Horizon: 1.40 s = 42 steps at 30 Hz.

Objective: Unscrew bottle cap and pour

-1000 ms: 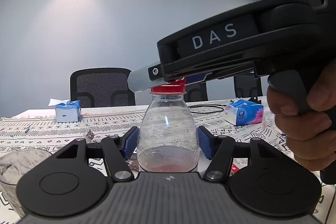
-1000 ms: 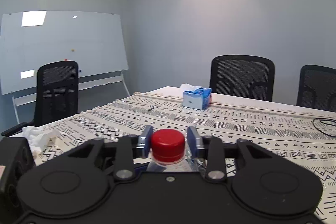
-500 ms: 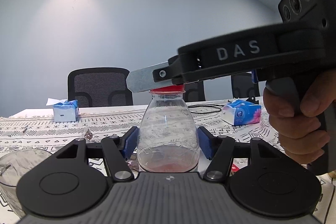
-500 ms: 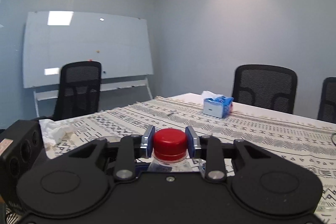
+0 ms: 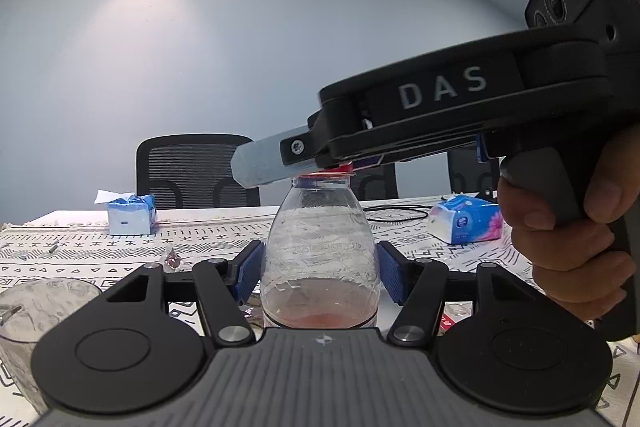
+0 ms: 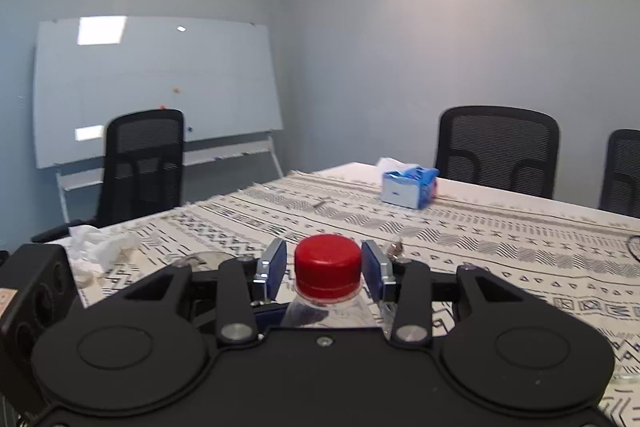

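Left gripper (image 5: 320,273) clamped on the clear bottle (image 5: 319,255), upright on the patterned tablecloth (image 5: 80,251). Right gripper (image 6: 327,269) around the red cap (image 6: 327,265), blue pads slightly off its sides, cap on the neck.
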Tool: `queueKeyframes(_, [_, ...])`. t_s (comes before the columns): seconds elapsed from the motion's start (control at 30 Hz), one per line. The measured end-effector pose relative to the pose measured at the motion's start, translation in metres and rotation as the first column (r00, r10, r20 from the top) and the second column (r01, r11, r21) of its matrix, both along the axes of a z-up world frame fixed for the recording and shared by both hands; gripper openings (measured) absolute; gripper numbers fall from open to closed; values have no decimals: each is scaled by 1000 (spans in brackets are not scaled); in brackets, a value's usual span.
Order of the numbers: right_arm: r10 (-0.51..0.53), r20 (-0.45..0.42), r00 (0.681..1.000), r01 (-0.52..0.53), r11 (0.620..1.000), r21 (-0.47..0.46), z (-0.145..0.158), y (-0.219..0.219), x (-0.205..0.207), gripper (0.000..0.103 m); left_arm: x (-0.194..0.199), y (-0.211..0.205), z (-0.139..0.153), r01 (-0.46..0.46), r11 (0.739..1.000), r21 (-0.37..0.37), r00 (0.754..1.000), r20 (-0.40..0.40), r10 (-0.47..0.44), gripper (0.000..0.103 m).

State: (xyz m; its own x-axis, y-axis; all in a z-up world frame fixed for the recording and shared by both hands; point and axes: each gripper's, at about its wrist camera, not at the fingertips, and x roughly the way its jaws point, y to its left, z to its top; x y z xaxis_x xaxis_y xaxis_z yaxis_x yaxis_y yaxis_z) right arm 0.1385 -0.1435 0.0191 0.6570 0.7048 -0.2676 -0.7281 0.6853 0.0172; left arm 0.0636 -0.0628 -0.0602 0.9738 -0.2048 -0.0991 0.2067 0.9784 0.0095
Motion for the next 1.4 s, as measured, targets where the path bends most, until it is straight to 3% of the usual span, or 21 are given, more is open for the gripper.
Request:
queueKeyframes(0.1, [-20,-4,1000,20,1000,-6,-4,3,-2,36,-1,0,0,-5,1000,1,1000,2,5,58])
queueKeyframes(0.27, [-28,10,1000,28,1000,-14,-6,5,-5,36,-2,-1,1,-11,1000,1,1000,6,11,58])
queueKeyframes(0.63, [117,-30,993,-115,992,52,-6,-12,10,37,-1,7,2,14,1000,-18,1000,5,-14,58])
queueKeyframes(0.97, [43,-16,999,-43,999,16,-5,0,-1,45,1,7,1,19,1000,5,1000,9,-19,58])
queueKeyframes(1.1, [1,31,1000,0,1000,-18,-7,5,-5,36,1,7,1,17,1000,7,1000,10,-17,58])
queueKeyframes(1.4, [123,19,992,-124,992,14,-10,-11,8,36,1,6,0,24,1000,17,1000,14,-24,58])
